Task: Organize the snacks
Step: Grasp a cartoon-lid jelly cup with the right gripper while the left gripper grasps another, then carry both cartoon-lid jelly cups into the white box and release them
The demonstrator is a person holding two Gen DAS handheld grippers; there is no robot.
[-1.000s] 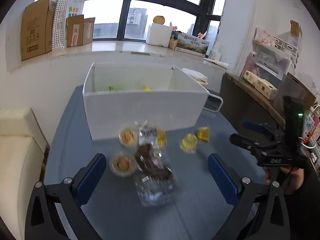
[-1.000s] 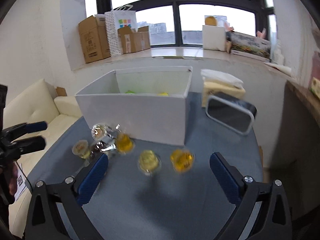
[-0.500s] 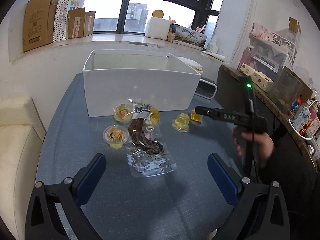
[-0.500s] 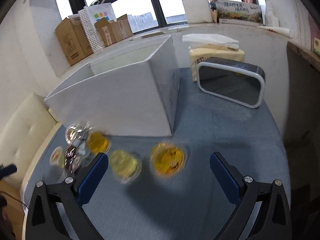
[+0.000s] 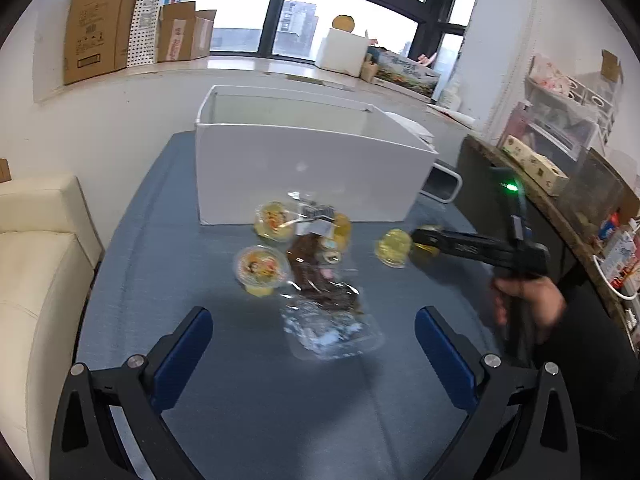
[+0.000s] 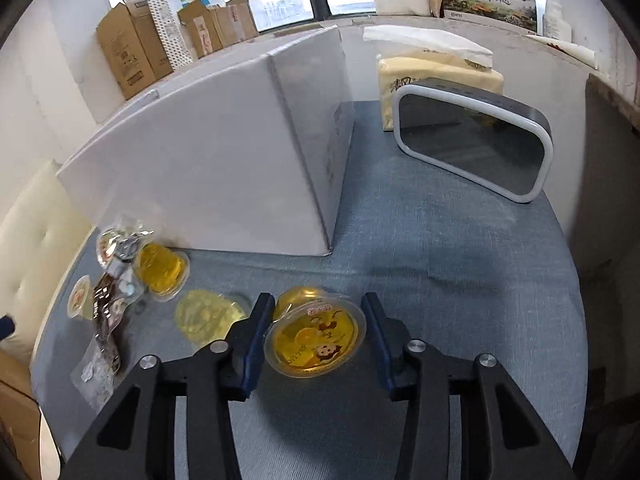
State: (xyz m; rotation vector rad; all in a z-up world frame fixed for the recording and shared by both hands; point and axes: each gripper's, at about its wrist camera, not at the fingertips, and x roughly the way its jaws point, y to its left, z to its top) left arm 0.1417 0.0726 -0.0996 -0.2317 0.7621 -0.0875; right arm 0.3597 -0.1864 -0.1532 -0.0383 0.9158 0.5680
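The right gripper (image 6: pixel 316 330) has just been closing around an orange jelly cup (image 6: pixel 315 334) low in the frame's centre; its pads are nearly touching the rim, though firm contact is hard to tell. The risk is the slick, tapering cup tilting and slipping free, or nudging the pale yellow cup (image 6: pixel 208 314) just left. The left gripper (image 5: pixel 312 340) is hanging open, empty. The white box (image 6: pixel 224 152) is waiting upper left.

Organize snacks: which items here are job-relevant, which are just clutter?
Job:
orange jelly cup, in the right gripper
pale yellow jelly cup
fruit jelly cups
clear snack packet
white box

Clutter:
tissue pack
grey speaker
cardboard boxes
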